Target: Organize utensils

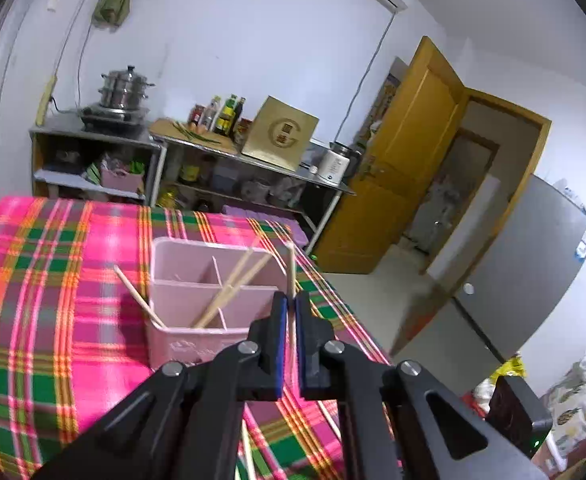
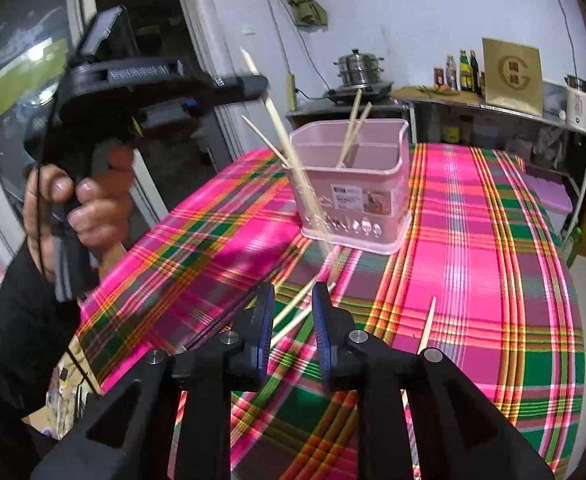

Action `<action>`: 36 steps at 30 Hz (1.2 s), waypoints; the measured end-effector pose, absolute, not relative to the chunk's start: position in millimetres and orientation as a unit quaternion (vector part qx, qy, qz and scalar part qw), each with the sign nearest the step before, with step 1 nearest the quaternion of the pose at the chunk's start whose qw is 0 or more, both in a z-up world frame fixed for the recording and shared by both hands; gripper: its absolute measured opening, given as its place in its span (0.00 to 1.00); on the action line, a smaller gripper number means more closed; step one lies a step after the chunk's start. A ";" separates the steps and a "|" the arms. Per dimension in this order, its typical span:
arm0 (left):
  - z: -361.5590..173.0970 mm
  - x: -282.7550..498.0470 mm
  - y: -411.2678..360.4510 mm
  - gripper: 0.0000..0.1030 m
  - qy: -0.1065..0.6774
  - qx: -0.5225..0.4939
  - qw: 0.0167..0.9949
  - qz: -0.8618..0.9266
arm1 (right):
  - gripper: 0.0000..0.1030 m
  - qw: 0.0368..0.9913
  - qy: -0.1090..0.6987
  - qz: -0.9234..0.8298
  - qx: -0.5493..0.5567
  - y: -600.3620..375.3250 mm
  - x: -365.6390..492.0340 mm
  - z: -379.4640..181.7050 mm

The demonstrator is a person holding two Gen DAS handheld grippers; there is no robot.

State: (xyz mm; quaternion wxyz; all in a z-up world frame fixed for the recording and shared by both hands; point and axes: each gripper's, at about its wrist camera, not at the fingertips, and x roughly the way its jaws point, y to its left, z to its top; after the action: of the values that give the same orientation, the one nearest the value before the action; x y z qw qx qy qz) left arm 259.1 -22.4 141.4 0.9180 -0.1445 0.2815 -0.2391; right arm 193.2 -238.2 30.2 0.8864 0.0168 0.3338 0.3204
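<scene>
A pink divided utensil holder [image 1: 213, 280] [image 2: 353, 184] stands on the plaid tablecloth. Two chopsticks [image 1: 233, 280] [image 2: 353, 128] lean in its compartments, and another [image 1: 137, 294] leans at its left rim. My left gripper [image 1: 291, 300] is shut on a wooden chopstick [image 1: 291, 268], held upright just right of the holder. The right wrist view shows that gripper [image 2: 253, 84] holding the blurred chopstick [image 2: 289, 148] above the table. My right gripper [image 2: 293, 300] is open and empty over loose chopsticks [image 2: 297, 312] on the cloth. Another chopstick [image 2: 428, 324] lies to its right.
The table [image 2: 473, 240] has a pink and green plaid cloth. Behind it are metal shelves [image 1: 93, 152] with a steamer pot [image 1: 125, 88], bottles [image 1: 225, 114], a brown box [image 1: 281, 132] and a kettle [image 1: 335, 164]. An open wooden door [image 1: 405, 160] is at the right.
</scene>
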 end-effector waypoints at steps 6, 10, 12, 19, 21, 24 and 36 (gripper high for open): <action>158.6 277.3 -16.7 0.04 0.273 -0.115 0.931 -0.212 | 0.19 0.886 0.346 0.306 0.034 -248.1 206.0 20.8; 175.7 285.4 -7.9 0.04 0.261 -0.097 0.941 -0.193 | 0.19 0.888 0.346 0.301 0.032 -251.1 209.2 19.9; 181.3 286.5 -3.6 0.04 0.255 -0.095 0.943 -0.191 | 0.19 0.889 0.345 0.300 0.032 -252.6 211.0 20.0; 187.8 289.4 7.8 0.04 0.245 -0.083 0.950 -0.176 | 0.19 0.891 0.348 0.289 0.040 -255.3 221.5 16.1; 178.9 294.5 3.5 0.04 0.255 -0.070 0.949 -0.170 | 0.19 0.891 0.350 0.286 0.044 -255.7 223.9 14.6; 157.1 304.1 -7.5 0.04 0.281 -0.044 0.945 -0.164 | 0.19 0.893 0.353 0.277 0.046 -255.5 225.5 12.0; 118.4 296.7 -20.6 0.30 0.317 -0.034 0.934 -0.162 | 0.20 0.903 0.346 0.254 0.032 -256.6 213.5 20.4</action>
State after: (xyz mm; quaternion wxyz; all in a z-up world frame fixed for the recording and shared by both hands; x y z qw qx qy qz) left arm 296.7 -20.6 118.4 0.9339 -0.0338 0.3169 -0.1617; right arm 213.5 -256.6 20.4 0.9026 0.0320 0.3462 0.2537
